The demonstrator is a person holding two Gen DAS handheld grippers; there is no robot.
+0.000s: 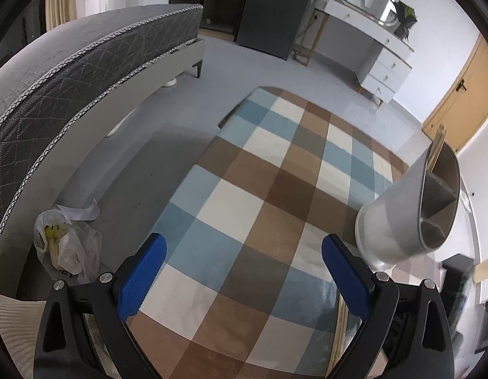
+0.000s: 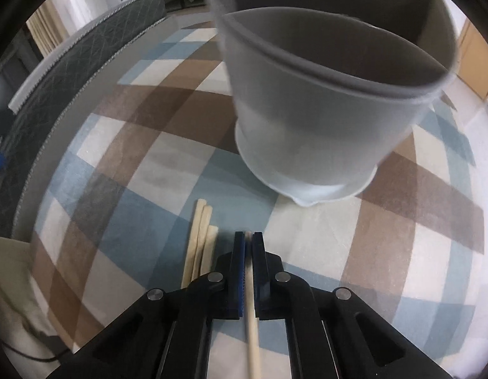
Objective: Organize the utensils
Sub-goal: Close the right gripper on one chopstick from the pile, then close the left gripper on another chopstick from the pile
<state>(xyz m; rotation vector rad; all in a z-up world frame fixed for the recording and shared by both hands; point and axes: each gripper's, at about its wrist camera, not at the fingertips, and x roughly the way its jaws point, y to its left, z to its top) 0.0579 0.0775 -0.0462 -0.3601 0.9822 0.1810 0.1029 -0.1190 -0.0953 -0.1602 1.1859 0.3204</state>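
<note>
A grey utensil holder [image 2: 319, 126] with inner dividers stands on the glass table, close in front of my right gripper [image 2: 248, 237]. The right gripper is shut on a wooden chopstick [image 2: 252, 331] that runs back between its fingers. Three more wooden chopsticks [image 2: 201, 240] lie on the glass just left of it. In the left wrist view the holder [image 1: 401, 208] is at the right, with wooden sticks [image 1: 438, 145] standing in its far compartment. My left gripper [image 1: 244, 252] is open and empty, held above the table to the left of the holder.
A glass tabletop [image 1: 341, 322] lies over a checked blue, brown and cream rug [image 1: 275, 164]. A grey bed [image 1: 86, 72] runs along the left. A plastic bag [image 1: 67, 246] lies on the floor by it. A white dresser [image 1: 379, 50] stands at the far wall.
</note>
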